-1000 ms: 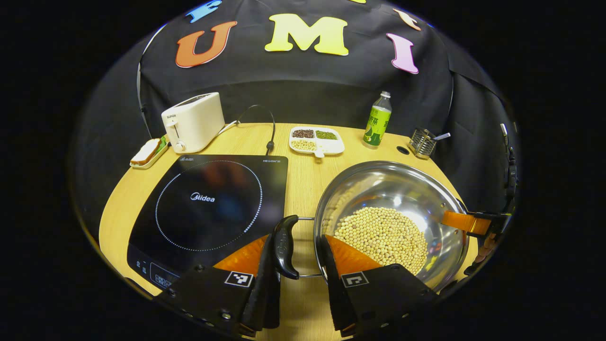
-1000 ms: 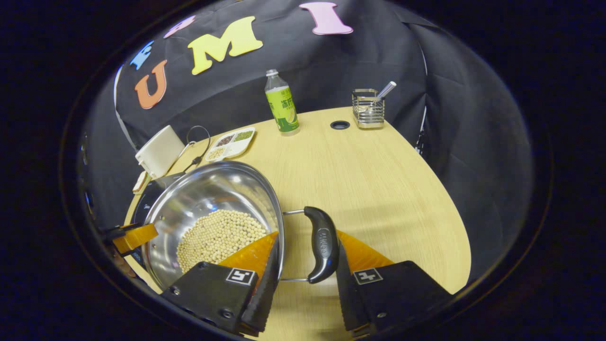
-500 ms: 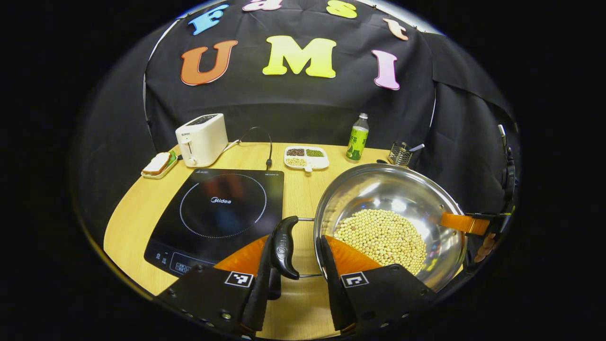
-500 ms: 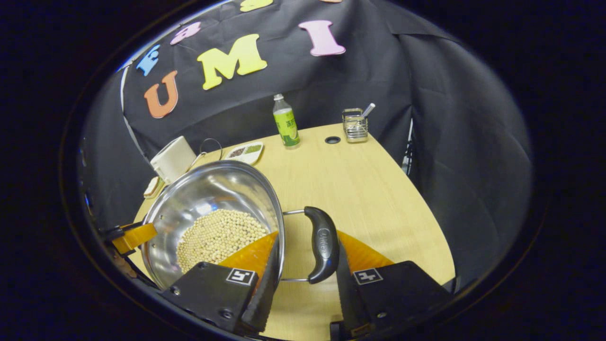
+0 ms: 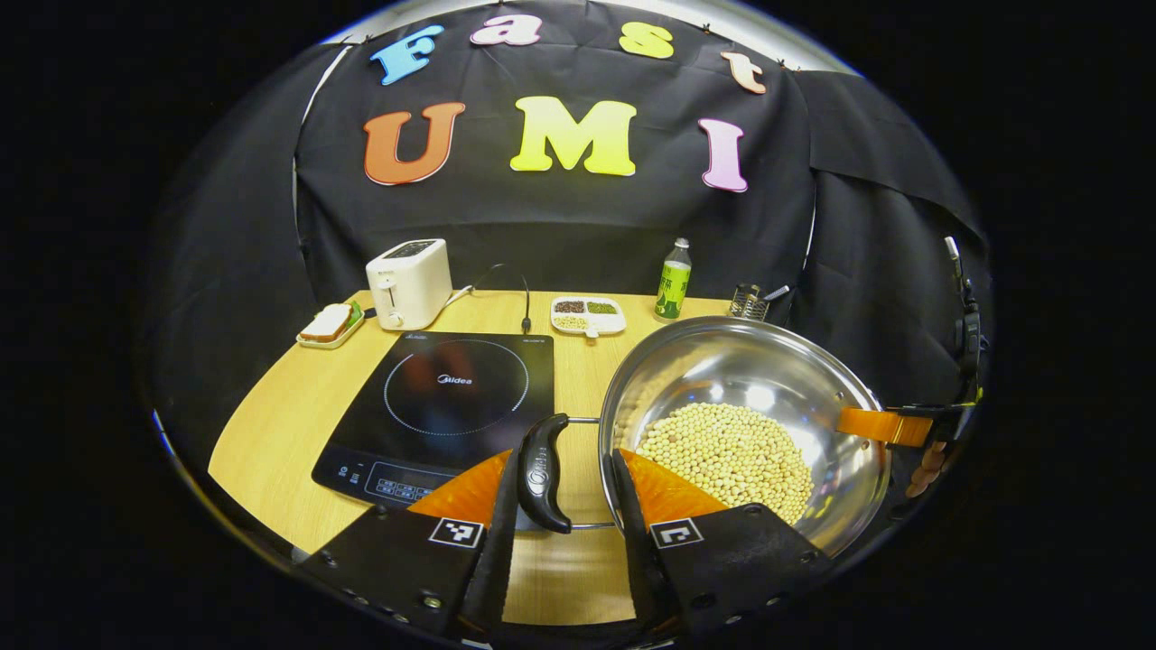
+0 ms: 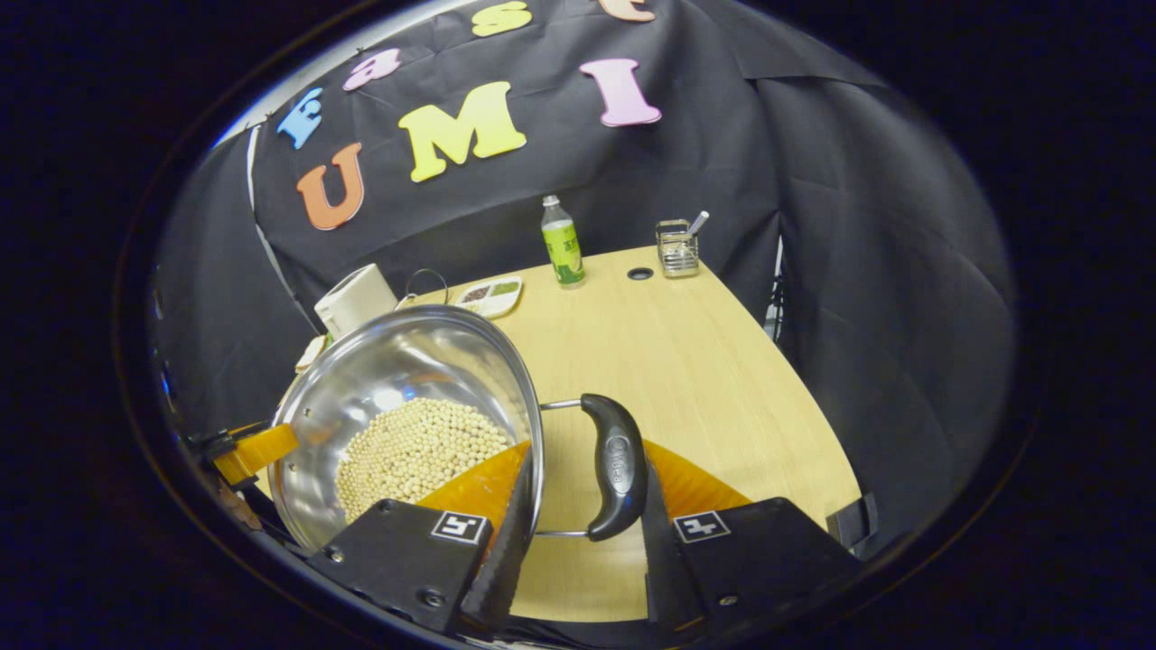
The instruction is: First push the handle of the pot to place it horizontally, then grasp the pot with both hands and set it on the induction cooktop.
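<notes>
A steel pot [image 5: 750, 361] with soybeans [image 5: 727, 451] in it hangs above the wooden table [image 5: 271, 424], held level from both sides. My left gripper [image 5: 566, 456] is shut on it: one finger presses the black left handle [image 5: 542, 469], the other stands at the pot wall. The black induction cooktop [image 5: 452, 397] lies on the table just left of the pot and lower. In the right gripper view the pot [image 6: 406, 361] is at the left, and my right gripper [image 6: 587, 451] is shut the same way across the right handle [image 6: 614, 469] and the wall.
Along the table's back stand a white toaster [image 5: 408, 283], a sandwich on a small plate [image 5: 330, 323], a divided dish of beans [image 5: 588, 314], a green bottle [image 5: 672, 280] and a wire holder [image 5: 748, 302]. A black cable [image 5: 524, 302] lies behind the cooktop.
Both grippers have risen with the pot between them. The table and cooktop now look smaller and farther below. The grip on both handles is unchanged.
</notes>
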`<state>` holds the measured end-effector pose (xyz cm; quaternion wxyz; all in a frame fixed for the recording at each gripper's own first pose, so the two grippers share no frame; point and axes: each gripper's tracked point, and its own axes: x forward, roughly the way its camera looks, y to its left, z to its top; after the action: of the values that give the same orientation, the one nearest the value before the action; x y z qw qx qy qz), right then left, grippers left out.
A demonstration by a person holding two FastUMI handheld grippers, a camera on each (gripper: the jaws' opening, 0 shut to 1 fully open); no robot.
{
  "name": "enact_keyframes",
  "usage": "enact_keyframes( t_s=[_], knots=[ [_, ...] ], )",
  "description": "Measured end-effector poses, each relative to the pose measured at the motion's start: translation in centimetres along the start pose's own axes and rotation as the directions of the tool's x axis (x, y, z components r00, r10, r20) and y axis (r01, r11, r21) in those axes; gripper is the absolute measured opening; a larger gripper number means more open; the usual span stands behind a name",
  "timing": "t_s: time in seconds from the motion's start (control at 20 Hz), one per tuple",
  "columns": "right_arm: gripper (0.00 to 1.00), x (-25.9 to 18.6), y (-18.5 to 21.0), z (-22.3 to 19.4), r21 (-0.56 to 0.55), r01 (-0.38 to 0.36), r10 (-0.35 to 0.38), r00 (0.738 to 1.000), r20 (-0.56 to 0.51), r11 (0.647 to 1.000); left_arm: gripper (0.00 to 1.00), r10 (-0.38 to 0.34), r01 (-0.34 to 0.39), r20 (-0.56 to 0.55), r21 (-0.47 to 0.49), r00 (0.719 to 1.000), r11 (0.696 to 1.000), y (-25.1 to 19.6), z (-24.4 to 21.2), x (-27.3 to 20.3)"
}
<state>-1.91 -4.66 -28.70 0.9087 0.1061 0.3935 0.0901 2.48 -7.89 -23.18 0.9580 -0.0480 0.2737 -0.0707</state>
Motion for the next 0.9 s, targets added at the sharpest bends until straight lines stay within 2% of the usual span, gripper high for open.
enact_keyframes(
  t_s=[0.4,0.9],
  knots=[
    [0.61,-0.6,4.9,-0.2,-0.057,-0.025,0.024,1.0,-0.012,0.998,0.53,0.036,-0.035,0.006,-0.041,0.999,0.999,4.5,-0.3,-2.3],
    [0.6,4.3,12.7,1.4,-0.116,-0.085,0.077,0.994,-0.077,0.99,0.52,0.123,-0.125,-0.02,-0.088,0.992,0.988,12.5,0.9,-0.5]
  ],
)
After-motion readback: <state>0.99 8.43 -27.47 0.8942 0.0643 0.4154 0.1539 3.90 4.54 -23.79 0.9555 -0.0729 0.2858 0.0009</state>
